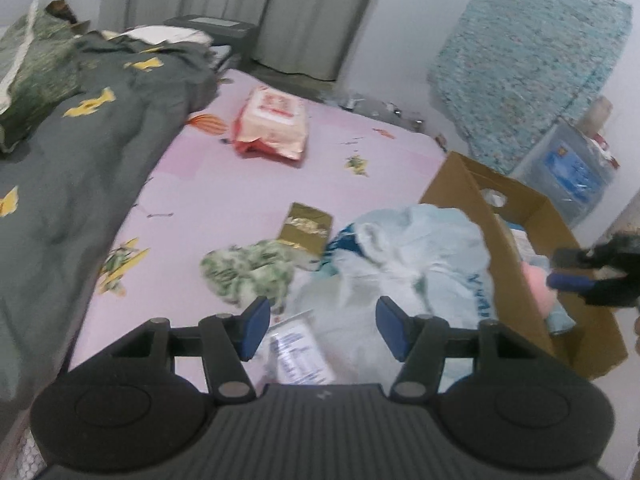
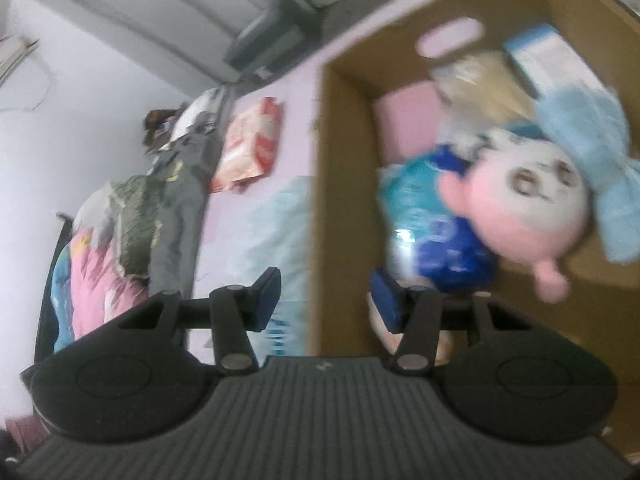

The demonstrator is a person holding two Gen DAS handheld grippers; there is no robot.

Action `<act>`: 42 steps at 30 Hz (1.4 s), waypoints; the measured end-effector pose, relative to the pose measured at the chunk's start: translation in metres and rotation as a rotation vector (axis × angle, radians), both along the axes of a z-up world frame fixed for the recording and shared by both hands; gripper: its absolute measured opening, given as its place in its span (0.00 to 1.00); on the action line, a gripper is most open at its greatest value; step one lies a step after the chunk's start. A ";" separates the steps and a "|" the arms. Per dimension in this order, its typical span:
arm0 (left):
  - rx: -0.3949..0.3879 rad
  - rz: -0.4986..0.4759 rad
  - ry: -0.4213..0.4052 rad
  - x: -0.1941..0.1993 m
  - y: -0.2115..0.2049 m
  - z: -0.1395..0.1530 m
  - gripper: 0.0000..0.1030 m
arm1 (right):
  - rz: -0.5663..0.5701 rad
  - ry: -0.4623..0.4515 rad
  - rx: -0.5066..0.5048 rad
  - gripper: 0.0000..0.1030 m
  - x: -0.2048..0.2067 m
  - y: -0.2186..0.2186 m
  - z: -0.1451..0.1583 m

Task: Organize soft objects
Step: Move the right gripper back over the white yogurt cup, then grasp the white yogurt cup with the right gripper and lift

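Note:
My left gripper (image 1: pixel 323 328) is open and empty, low over a crumpled pale blue-and-white bag (image 1: pixel 404 256) on the pink bed sheet (image 1: pixel 224 192). A green-patterned cloth (image 1: pixel 248 270) lies just left of the bag, with a gold packet (image 1: pixel 306 226) behind it. A brown cardboard box (image 1: pixel 472 200) stands at the right. My right gripper (image 2: pixel 325 296) is open and empty, straddling the box's near wall (image 2: pixel 340 160). Inside the box lie a pink plush toy (image 2: pixel 524 204), a light blue plush (image 2: pixel 588 140) and a blue bag (image 2: pixel 444 236). The right gripper also shows in the left wrist view (image 1: pixel 600 276).
A red-and-white packet (image 1: pixel 272 120) lies farther up the bed. A grey quilt with yellow shapes (image 1: pixel 80 152) covers the bed's left side. A teal foam slab (image 1: pixel 528 64) leans on the wall behind the box. A flat printed sachet (image 1: pixel 298 348) lies between my left fingers.

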State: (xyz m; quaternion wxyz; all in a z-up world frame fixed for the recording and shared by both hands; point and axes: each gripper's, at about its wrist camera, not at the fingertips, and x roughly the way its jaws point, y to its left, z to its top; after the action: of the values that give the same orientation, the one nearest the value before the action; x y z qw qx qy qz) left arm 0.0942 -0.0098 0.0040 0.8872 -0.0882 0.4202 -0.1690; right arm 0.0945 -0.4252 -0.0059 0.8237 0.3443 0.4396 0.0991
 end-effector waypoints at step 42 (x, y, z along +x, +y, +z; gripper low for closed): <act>-0.166 0.067 0.102 0.018 0.030 -0.064 0.17 | 0.301 -0.037 0.091 0.49 0.035 0.215 -0.019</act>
State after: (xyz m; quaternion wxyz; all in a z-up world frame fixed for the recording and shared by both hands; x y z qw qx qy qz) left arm 0.1124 0.0203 -0.0599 0.8594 -0.1841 0.4462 -0.1688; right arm 0.1292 -0.2098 -0.0250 0.7909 0.3096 0.4662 0.2476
